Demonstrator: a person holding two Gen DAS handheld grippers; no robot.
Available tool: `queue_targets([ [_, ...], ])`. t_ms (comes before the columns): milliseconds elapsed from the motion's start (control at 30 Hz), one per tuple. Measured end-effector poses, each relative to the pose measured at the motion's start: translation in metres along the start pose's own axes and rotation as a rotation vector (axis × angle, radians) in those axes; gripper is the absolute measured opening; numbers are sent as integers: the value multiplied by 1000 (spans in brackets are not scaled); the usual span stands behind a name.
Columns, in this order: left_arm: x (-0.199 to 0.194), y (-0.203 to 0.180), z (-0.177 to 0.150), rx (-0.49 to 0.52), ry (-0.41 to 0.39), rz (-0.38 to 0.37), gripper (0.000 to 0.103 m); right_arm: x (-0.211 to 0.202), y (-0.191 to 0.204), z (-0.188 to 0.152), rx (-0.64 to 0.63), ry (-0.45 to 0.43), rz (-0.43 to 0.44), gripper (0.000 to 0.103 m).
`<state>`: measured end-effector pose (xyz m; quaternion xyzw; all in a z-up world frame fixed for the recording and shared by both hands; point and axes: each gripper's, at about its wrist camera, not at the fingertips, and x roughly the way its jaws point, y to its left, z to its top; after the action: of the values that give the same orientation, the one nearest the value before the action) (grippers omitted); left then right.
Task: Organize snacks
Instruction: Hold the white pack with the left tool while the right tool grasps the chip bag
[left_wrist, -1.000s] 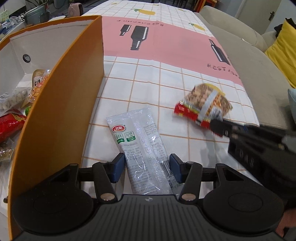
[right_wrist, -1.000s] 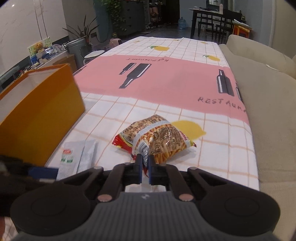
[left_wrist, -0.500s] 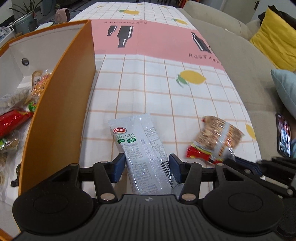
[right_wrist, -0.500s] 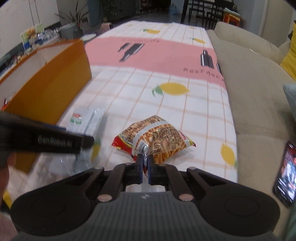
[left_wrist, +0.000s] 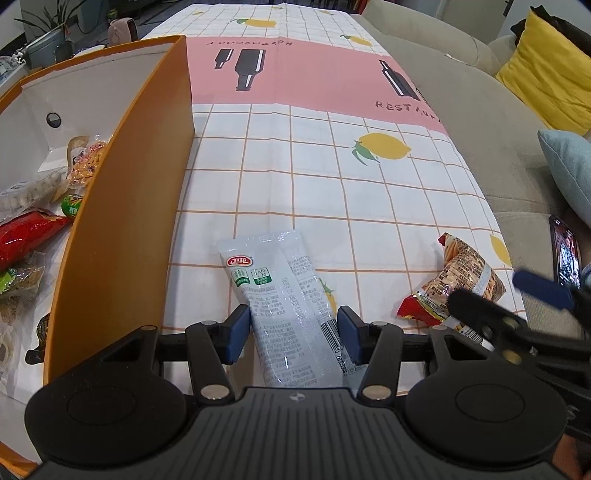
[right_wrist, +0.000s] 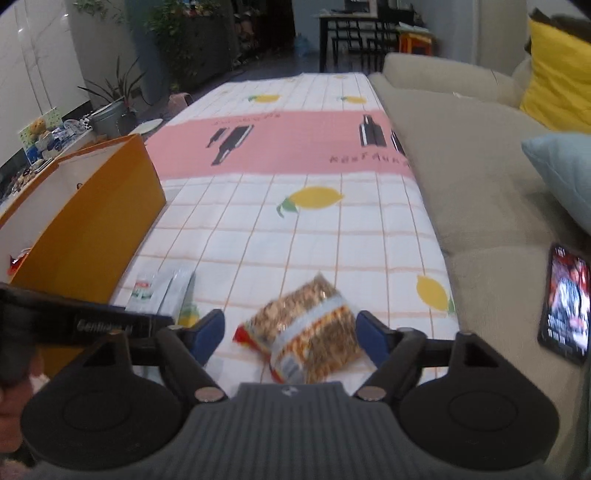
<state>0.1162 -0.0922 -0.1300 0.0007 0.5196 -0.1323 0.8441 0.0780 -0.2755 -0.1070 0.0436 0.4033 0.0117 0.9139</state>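
Left hand-held gripper (left_wrist: 291, 334) pinches one flat, crinkly white plastic packet (left_wrist: 280, 295) beside the orange cardboard box (left_wrist: 122, 221). Right hand-held gripper (right_wrist: 291, 332) has just spread open around one glossy, puffy snack bag (right_wrist: 310, 328) near the tabletop's (left_wrist: 332, 192) right edge.

Bright even indoor light, soft shadows, strong fisheye bending at edges, right view motion-blurred.

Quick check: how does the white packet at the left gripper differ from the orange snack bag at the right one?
The white packet is long, flat and pale with a red logo; the orange snack bag is shorter, puffier and shows brown sticks. The packet sits between the left gripper jaws; the right gripper jaws have just been opening, the bag loose between them. Both are outside the orange box.
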Motion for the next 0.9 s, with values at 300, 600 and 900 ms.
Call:
queue_targets([
  [300, -2, 0, 0, -2, -8, -5, 59, 36, 8, -6, -200, 28, -55, 83],
  [600, -11, 1, 1, -5, -30, -31, 58, 38, 7, -10, -169, 57, -56, 53],
  [900, -45, -2, 12, -19, -111, -77, 58, 4, 23, 1, -178, -12, -52, 50],
])
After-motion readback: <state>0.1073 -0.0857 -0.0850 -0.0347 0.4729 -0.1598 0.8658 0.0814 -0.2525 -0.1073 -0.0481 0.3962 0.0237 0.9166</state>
